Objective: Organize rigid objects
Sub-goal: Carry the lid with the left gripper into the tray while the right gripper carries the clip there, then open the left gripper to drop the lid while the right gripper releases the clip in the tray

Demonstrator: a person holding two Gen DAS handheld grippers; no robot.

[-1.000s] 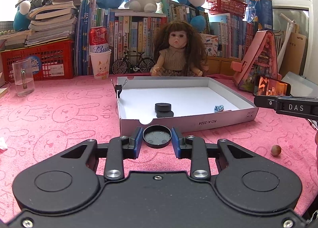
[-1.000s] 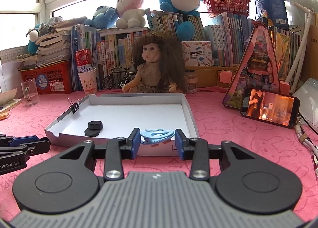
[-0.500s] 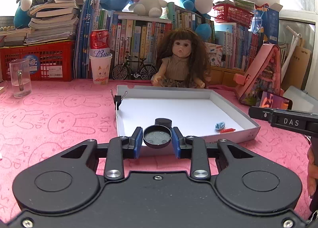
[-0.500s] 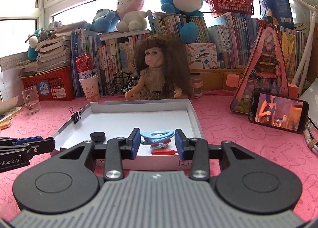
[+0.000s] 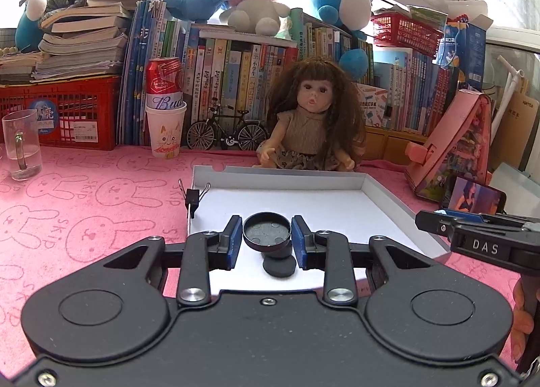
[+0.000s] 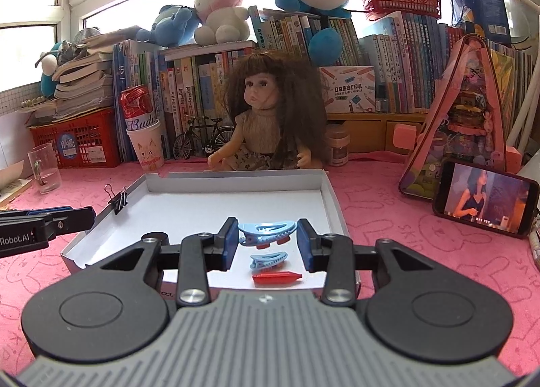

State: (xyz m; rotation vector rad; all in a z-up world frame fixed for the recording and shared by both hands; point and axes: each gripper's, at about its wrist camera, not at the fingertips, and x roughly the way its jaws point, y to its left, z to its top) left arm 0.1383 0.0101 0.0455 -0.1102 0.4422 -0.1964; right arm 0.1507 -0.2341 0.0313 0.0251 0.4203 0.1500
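Left gripper point(image 5: 266, 235) grips black lid point(image 5: 267, 231) over lids at 6; right gripper point(image 6: 266, 240) pinches blue clip point(image 6: 267, 232), long axis 9–3, above tray point(image 6: 332, 198) clip.

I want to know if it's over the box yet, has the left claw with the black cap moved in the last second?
Yes. The left claw, shut on the black cap, has moved forward over the white box; its near wall no longer shows ahead.

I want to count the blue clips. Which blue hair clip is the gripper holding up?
The bigger, upper blue hair clip, pinched in the right gripper above the white tray. The smaller blue clip lies loose on the tray floor beside the red piece.
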